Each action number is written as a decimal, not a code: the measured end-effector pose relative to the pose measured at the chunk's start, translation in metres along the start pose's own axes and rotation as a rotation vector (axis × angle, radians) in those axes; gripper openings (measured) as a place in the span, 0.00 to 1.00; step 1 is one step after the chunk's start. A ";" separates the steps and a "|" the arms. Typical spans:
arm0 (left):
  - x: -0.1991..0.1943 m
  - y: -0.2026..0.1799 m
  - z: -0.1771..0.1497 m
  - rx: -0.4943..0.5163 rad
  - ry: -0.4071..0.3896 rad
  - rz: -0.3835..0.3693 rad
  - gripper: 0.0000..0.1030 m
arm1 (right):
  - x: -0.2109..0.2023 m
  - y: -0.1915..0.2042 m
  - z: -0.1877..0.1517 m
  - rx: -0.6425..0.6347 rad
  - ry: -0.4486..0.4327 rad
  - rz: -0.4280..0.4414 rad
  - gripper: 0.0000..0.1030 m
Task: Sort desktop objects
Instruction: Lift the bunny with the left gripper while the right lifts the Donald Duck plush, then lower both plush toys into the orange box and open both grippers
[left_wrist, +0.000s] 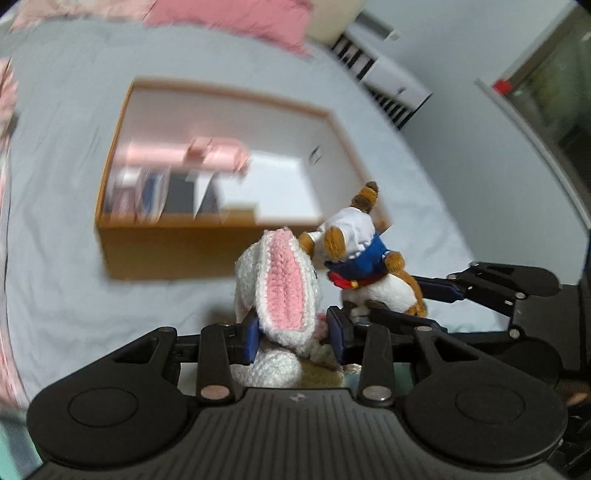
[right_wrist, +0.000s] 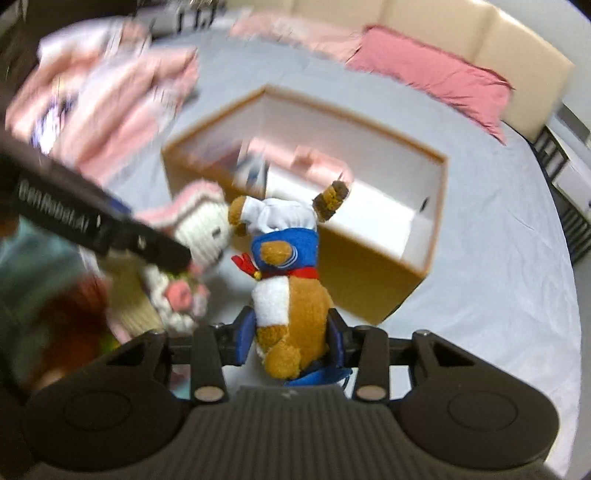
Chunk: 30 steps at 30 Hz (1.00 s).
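Nearest the lens in the left wrist view, the left gripper (left_wrist: 295, 332) has its blue-padded jaws clamped on the lower part of a white crocheted rabbit (left_wrist: 280, 284), whose pink-lined ear flops forward over the fingers. In the right wrist view the right gripper (right_wrist: 291, 339) is likewise clamped, its jaws pressing the brown body of a plush dog (right_wrist: 288, 273) that wears a white cap, a blue top and a red scarf.

Taking the cardboard box (left_wrist: 184, 251) as the landmark: it is the largest thing on the pale blue sheet (left_wrist: 66, 280), open at the top, white inside, with brown outer walls. Inside it, against its far-left part, lie blurred pink and dark items that cannot be made out, and a white flat piece toward the middle.

Both toys are held up just on the near side of the box, at its near-right corner in the left view. The rabbit and dog sit side by side, the dog's paw touching the rabbit's ear. Beyond the box, at the far edge of the sheet, lies a pink pillow (right_wrist: 436, 77).
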<state>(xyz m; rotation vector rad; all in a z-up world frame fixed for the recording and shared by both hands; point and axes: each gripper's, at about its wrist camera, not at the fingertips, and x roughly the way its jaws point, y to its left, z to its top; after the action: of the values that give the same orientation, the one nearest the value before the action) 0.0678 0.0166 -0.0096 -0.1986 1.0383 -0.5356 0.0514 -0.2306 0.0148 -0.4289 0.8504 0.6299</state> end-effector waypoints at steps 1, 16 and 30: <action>-0.006 -0.005 0.007 0.018 -0.022 -0.005 0.41 | -0.007 -0.004 0.008 0.037 -0.021 0.009 0.41; 0.071 -0.026 0.162 0.083 -0.039 0.028 0.41 | 0.024 -0.103 0.131 0.400 -0.014 0.011 0.42; 0.204 0.020 0.187 0.041 0.144 0.053 0.35 | 0.126 -0.136 0.155 0.404 0.232 -0.018 0.38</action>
<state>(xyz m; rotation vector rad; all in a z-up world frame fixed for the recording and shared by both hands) 0.3152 -0.0880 -0.0797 -0.0967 1.1687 -0.5284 0.2905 -0.1982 0.0200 -0.1430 1.1643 0.3809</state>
